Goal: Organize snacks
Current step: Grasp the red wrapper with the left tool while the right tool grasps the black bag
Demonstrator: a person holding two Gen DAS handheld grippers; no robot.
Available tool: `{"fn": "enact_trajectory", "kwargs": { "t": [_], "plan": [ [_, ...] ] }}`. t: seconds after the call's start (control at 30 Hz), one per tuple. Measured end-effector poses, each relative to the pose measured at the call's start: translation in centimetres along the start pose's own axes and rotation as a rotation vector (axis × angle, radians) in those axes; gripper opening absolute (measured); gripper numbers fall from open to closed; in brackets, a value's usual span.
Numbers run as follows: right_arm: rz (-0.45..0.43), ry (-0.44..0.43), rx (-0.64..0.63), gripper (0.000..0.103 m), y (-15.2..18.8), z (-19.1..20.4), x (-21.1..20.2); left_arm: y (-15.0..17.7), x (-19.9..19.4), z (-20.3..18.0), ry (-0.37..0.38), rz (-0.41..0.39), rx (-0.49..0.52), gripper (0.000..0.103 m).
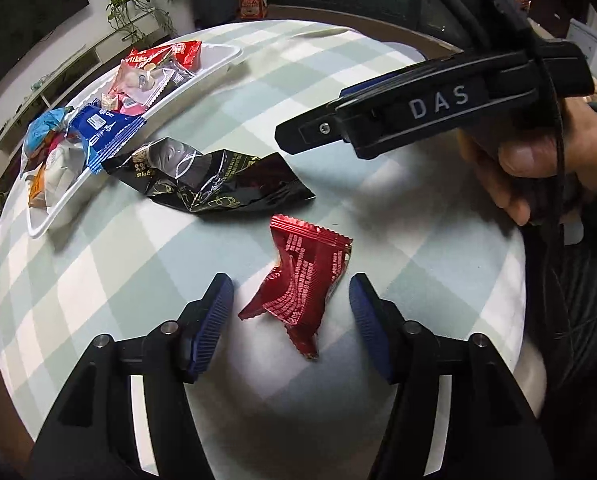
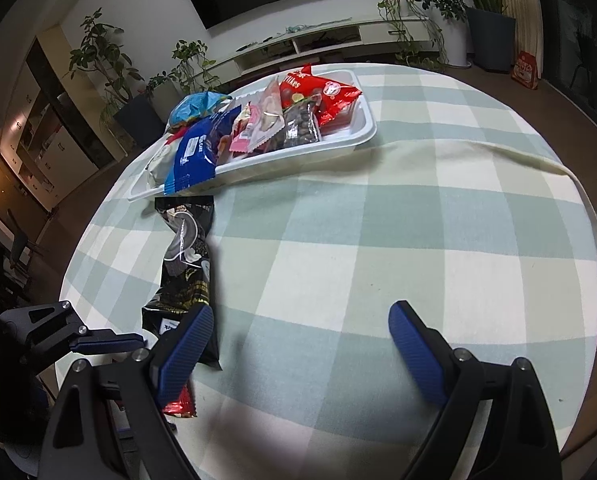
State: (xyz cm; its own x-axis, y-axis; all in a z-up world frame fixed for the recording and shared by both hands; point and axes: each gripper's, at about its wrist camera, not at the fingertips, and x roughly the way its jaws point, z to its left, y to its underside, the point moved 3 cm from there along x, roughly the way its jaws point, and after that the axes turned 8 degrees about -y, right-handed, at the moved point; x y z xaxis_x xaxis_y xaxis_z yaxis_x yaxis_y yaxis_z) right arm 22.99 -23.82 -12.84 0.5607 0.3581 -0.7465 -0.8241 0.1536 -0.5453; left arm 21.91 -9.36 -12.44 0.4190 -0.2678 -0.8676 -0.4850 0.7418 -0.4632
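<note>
The left gripper [image 1: 292, 312] hangs over the checked tablecloth [image 1: 398, 240] with its jaws partly apart; a red snack packet [image 1: 302, 280] lies between its blue pads [image 1: 214, 320], which do not press on it. Beyond that packet lies a black wrapper [image 1: 210, 176], and farther ahead to the left a white tray [image 1: 218, 64] holds many snacks. The right gripper [image 2: 300, 352] stands wide with only cloth between its fingers; the black wrapper lies just by its left finger.
</note>
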Motion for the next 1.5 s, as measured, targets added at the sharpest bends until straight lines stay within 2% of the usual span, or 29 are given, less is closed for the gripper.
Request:
{"fn": "enact_trajectory", "kwargs": {
  "t": [0.2, 0.4, 0.57, 0.7, 0.83, 0.97, 1.03, 1.1, 1.2, 1.3, 1.4, 1.43, 1.47, 1.5],
  "plan": [
    [0.004, 0.018, -0.017, 0.091, 0.1, 0.3, 0.1, 0.1, -0.2, -1.1, 0.042, -0.048, 0.003, 0.030],
    [-0.002, 0.039, -0.027, 0.081, 0.1, 0.2, 0.1, 0.3, -0.1, -0.9, 0.076, -0.088, -0.100, 0.029],
    [0.002, 0.027, -0.034, 0.064, -0.1, 0.4, 0.1, 0.9, -0.3, -0.6, 0.084, -0.102, -0.152, 0.029],
    [-0.011, -0.008, -0.092, 0.064, -0.4, 2.2, 0.0, 1.6, -0.7, 0.3, 0.101, -0.126, -0.228, 0.029],
    [-0.060, -0.020, -0.229, 0.066, -1.2, 5.5, -0.6, 2.9, -1.4, 3.8, 0.091, -0.155, -0.395, 0.029],
    [-0.011, 0.001, -0.291, 0.068, -2.2, 7.4, 1.0, 4.6, -1.7, 7.2, 0.073, -0.164, -0.556, 0.029],
    [0.021, 0.002, -0.302, 0.068, -2.8, 8.0, 2.2, 5.1, -1.8, 8.2, 0.054, -0.166, -0.598, 0.029],
    [0.066, 0.009, -0.314, 0.068, -3.0, 8.6, 3.5, 5.5, -1.9, 8.8, 0.045, -0.173, -0.623, 0.029],
    [0.134, 0.086, -0.372, 0.068, -2.4, 9.2, 5.5, 5.7, -2.0, 9.2, 0.046, -0.179, -0.642, 0.029],
    [0.182, 0.114, -0.373, 0.062, -1.7, 8.9, 6.7, 5.6, -1.8, 9.3, 0.048, -0.173, -0.646, 0.029],
    [0.163, 0.097, -0.359, 0.062, -1.6, 8.5, 6.5, 5.6, -1.4, 9.3, 0.052, -0.162, -0.657, 0.029],
    [0.163, 0.093, -0.358, 0.057, -1.6, 8.6, 6.5, 5.8, -1.4, 9.4, 0.056, -0.162, -0.660, 0.029],
    [0.165, 0.092, -0.365, 0.046, -1.5, 8.7, 6.4, 5.8, -1.4, 9.4, 0.059, -0.162, -0.661, 0.029],
    [0.166, 0.099, -0.367, 0.045, -1.5, 8.7, 6.2, 5.7, -1.4, 9.3, 0.061, -0.161, -0.659, 0.029]
  ]
}}
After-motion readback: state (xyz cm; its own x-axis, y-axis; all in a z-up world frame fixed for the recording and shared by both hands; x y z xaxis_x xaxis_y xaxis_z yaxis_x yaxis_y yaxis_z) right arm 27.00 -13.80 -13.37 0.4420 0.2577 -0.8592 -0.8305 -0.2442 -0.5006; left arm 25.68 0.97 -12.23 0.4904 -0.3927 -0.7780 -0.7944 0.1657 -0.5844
